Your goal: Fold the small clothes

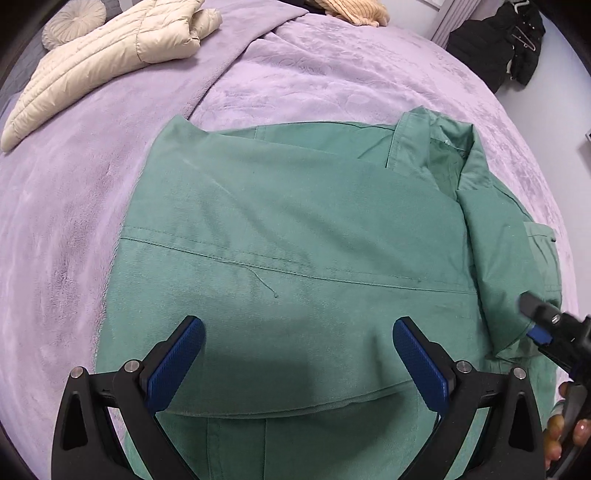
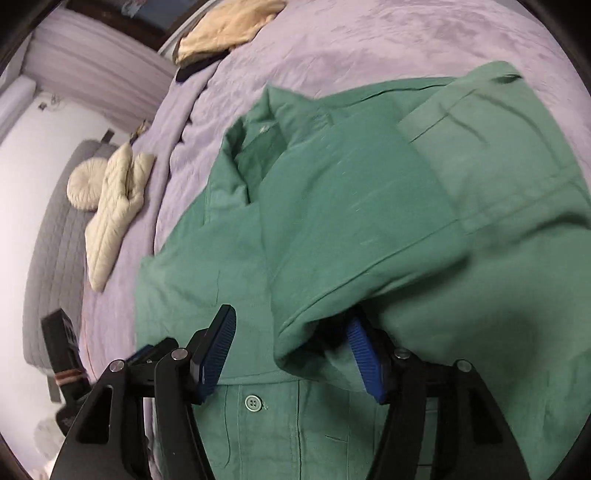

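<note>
Left wrist view, left tool (image 1: pixel 297 334) spread, angled down over green shirt (image 1: pixel 295 221)

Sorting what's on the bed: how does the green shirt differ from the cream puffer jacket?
The green shirt is smooth woven cloth with a collar and buttons; the cream puffer jacket is quilted and puffy. The shirt lies close under both grippers, partly folded; the jacket lies off near the round cushion, untouched. Both rest on the lilac blanket.

A cream puffer jacket (image 1: pixel 107 62) is lying on the lilac bedspread (image 1: pixel 295 81) beside a round cushion (image 1: pixel 74 20); dark clothes (image 1: pixel 506 44) are hanging beyond.
</note>
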The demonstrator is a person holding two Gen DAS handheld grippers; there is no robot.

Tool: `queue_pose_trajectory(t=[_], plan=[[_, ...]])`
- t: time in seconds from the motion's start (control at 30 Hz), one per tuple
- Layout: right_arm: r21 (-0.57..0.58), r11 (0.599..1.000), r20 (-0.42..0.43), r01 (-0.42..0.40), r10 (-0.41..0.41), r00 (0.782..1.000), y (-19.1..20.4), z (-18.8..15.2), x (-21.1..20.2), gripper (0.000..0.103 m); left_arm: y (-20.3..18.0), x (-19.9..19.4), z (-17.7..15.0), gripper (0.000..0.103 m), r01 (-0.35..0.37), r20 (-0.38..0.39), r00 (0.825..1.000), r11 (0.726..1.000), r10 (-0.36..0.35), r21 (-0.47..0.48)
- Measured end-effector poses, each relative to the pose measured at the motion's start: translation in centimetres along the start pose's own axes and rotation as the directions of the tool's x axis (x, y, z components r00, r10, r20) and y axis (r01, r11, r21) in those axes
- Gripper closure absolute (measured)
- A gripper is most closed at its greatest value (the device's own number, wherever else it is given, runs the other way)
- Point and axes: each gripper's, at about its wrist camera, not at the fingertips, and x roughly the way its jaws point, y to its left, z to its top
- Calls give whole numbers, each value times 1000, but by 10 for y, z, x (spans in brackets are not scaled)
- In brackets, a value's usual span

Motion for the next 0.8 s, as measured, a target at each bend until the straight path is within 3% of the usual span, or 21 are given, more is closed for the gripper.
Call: queue_pose_trajectory(t=[0.07, 0.1, 0.13, 0.17, 0.27, 0.37, 0.43, 0.53, 0.6, 0.7, 0.77, 0.8], plan=[[116, 993, 50, -22, 16, 999, -16, 8, -8, 41, 4, -1, 5, 1, 24, 6, 1000, 1000, -24, -7], [152, 988, 65, -27, 18, 998, -20, 12, -11, 67, 6, -4, 6, 1, 36, 11, 999, 999, -36, -9], [154, 988, 74, -12, 1, 997, -18, 17, -10, 85, 8, -6, 8, 1, 52, 17, 998, 999, -52, -12], [106, 994, 90, 13, -22, 996, -6, 22, -10, 92, 11, -10, 11, 1, 80, 21, 997, 997, -80, -18], [-186, 980, 124, 68, -45, 991, 63, 25, -4, 93, 28, -15, 19, 1, 227, 12, 974, 970, -227, -83], [-496, 860, 101, 118, -78, 992, 129, -4, 17, 94, 48, -15, 26, 1, 358, 8, 933, 920, -361, -159], [-627, 769, 54, 122, -113, 992, 152, -32, 38, 93, 57, -11, 28, 1, 403, 2, 912, 895, -410, -192], [-719, 688, -30, 99, -172, 985, 163, -68, 68, 93, 67, -1, 27, 1, 433, -8, 893, 864, -450, -258], [-729, 681, -90, 70, -196, 976, 159, -84, 79, 93, 68, 4, 26, 1, 442, -13, 886, 852, -463, -281], [-705, 707, -129, 49, -196, 972, 146, -94, 74, 93, 57, 8, 26, 1, 441, -27, 886, 860, -462, -258], [-663, 747, -143, 44, -184, 973, 134, -93, 62, 92, 46, 9, 27, 1, 450, -42, 881, 864, -470, -228], [-619, 785, -155, 38, -169, 973, 123, -89, 53, 85, 40, 10, 29, 1, 455, -50, 879, 864, -475, -214]])
